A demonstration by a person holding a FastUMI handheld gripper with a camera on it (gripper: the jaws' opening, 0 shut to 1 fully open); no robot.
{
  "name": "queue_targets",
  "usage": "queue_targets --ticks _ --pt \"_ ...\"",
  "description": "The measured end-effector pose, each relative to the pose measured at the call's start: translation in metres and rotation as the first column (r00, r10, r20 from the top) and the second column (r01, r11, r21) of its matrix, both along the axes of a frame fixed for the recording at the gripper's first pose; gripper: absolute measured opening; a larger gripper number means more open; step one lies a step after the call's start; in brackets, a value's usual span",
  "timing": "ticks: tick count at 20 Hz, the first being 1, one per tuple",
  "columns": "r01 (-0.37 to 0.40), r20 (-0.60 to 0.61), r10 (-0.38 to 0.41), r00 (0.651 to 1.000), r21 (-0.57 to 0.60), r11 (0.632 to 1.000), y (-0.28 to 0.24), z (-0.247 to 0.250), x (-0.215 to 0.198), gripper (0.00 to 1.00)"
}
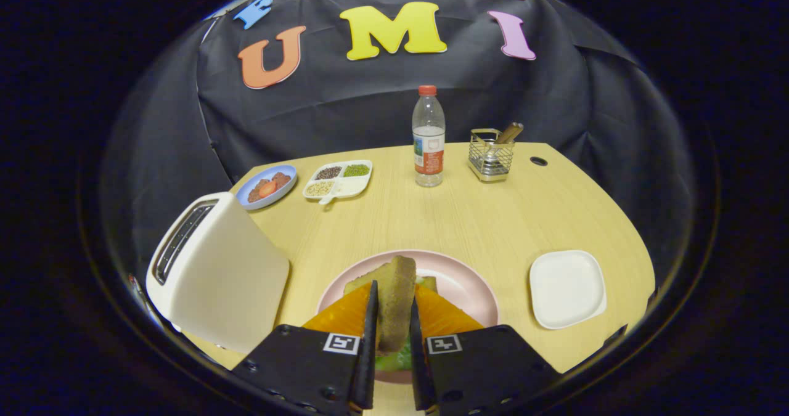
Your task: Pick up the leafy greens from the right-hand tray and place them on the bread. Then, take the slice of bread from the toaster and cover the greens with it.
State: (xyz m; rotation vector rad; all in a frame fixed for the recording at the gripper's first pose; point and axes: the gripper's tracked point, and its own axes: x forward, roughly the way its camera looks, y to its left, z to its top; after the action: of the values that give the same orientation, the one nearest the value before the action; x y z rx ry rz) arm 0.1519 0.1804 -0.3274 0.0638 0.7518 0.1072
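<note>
Brown bread slice [394,302] in claw [391,317]

Booth wall [382,95]: black cloth, creased, hung in folds behind and around the table from nine o'clock through three o'clock. Table [456,219]: pale wood-grain top, rounded far corners, one small dark round hole [538,161] toward two o'clock. Lighting: even, from overhead, soft shadows on the tabletop.

Pale wood-grain table [468,219], matt; smooth glossy plastic toaster [219,274]; clear plastic bottle [428,138]; shiny wire-mesh metal holder [490,156]; rough, porous bread slice [396,299] pinched by the gripper [391,317]; creased black cloth wall [382,95]
</note>
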Motion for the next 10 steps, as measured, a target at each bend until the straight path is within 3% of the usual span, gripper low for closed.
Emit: queue_targets --ticks 3,4,7,10 --pt "0.009 -0.016 -0.009 1.000 0.021 1.000 -0.008 -0.012 0.002 0.25" --pt "0.014 -0.022 -0.013 1.000 0.025 1.000 -0.010 -0.015 0.002 0.33" --pt "0.024 -0.038 -0.022 0.999 0.046 0.999 -0.014 -0.027 0.005 0.33" --pt "0.018 -0.031 -0.016 0.999 0.073 0.997 -0.015 -0.033 0.007 0.40"
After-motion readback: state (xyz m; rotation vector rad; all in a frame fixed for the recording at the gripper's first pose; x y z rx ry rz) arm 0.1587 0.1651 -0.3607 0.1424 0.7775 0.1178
